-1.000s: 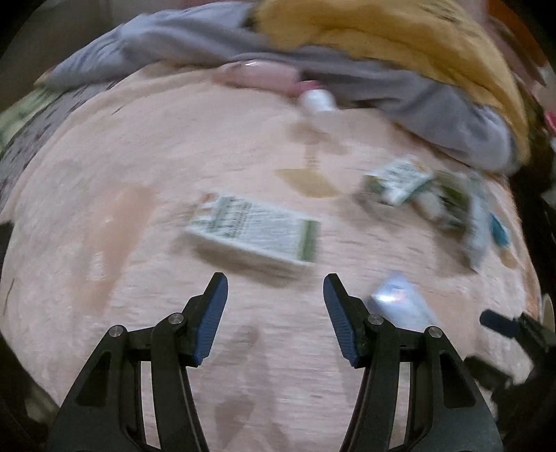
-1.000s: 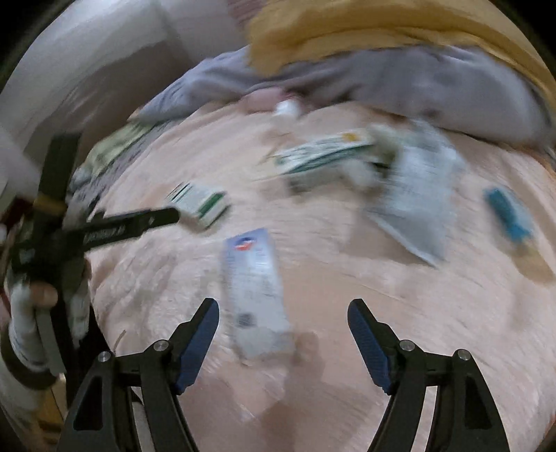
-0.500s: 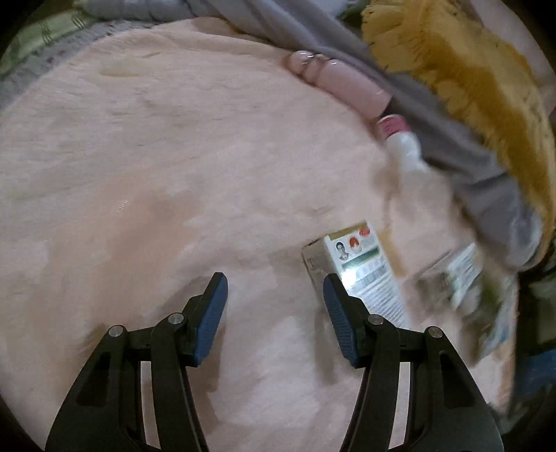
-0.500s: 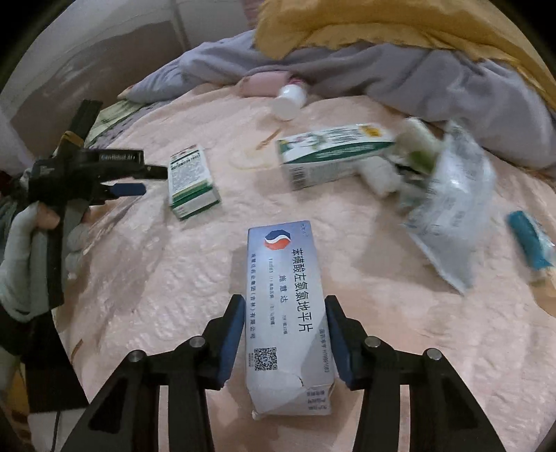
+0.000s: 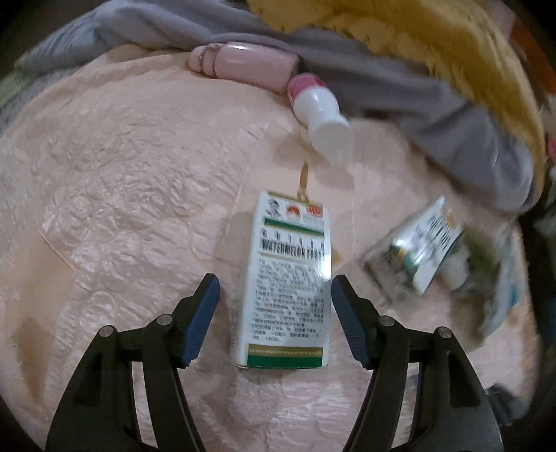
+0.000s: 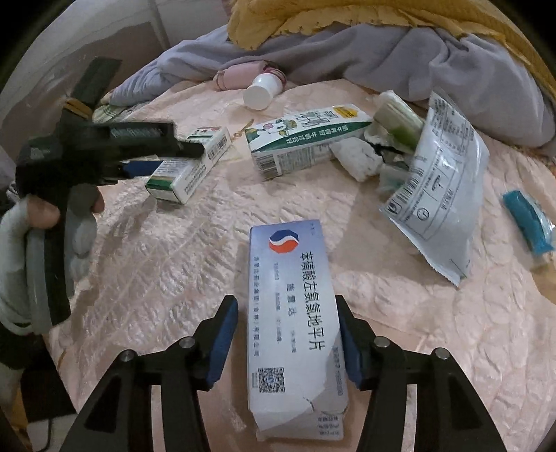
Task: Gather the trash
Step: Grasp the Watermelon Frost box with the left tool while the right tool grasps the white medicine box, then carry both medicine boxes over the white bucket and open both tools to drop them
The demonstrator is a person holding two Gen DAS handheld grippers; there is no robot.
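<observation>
Hidden or unclear: in the left wrist view the milk carton (image 5: 422, 248) and the litter beside it at the right edge are blurred; print there cannot be read. In the right wrist view the left gripper covers part of the green-and-white box, and the blue wrapper (image 6: 530, 227) is cut short near the right edge.
Left hand (image 6: 45, 243): gloved, at the left edge of the right wrist view, wrapped round the black handle of its tool.
Left gripper (image 5: 274, 313): angled down at the bed; jaws opening, released. The green-and-white box (image 5: 290, 281) lies lengthways between the fingers – a gap shows on both sides, neither pad pressing.
Right gripper (image 6: 286, 342): angled down; jaws opening. The pale blue box (image 6: 293, 323) lies flat between them; the right pad sits at the box edge, the left pad (image 6: 222, 344) stands just clear. Not clenched.
Trash, left to right in the right wrist view: green-and-white box, white bottle (image 6: 260, 91) on its side, milk carton, crumpled tissue (image 6: 358, 158), green tube pack (image 6: 399, 121), silver pouch (image 6: 441, 194), blue wrapper.
Surface: pink quilted bedspread (image 6: 180, 257) – creased, with all the litter lying on it.
Background: grey blanket (image 6: 417, 59) heaped along the far side, yellow fringed throw (image 6: 312, 15) on top; a pink case (image 5: 250, 66) touches the bottle's pink end.
</observation>
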